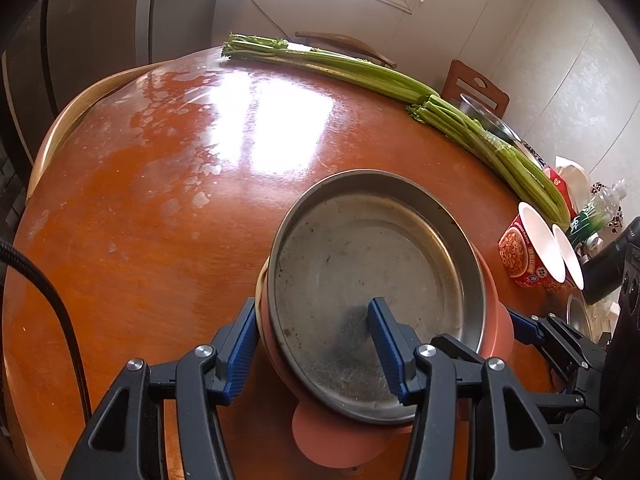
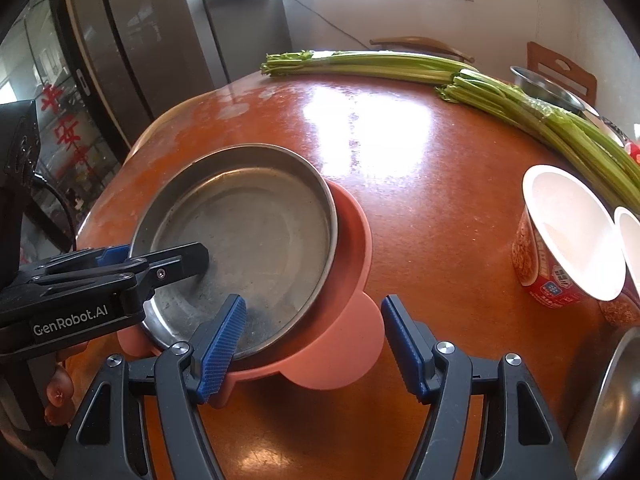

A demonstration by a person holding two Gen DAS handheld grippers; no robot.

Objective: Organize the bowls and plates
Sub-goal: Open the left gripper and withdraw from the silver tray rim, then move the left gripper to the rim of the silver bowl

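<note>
Both grippers sit nearest the lens, on a round wooden table [image 1: 160, 208]. Near its front edge a steel plate [image 1: 360, 272] rests tilted inside a pink bowl [image 2: 352, 248]. Celery stalks [image 1: 360, 72] lie along the table's far edge, with noodle cups [image 2: 568, 236] toward the right edge. The left gripper [image 1: 312, 352] straddles the plate's near rim, jaws apart, one finger inside. The right gripper [image 2: 312, 344] straddles the bowl's tab handle, jaws apart.

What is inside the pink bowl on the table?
A round metal pan sits inside the pink bowl, tilted, with the left tongs straddling its rim. The bowl's inside is covered, so nothing under the pan can be seen.
</note>
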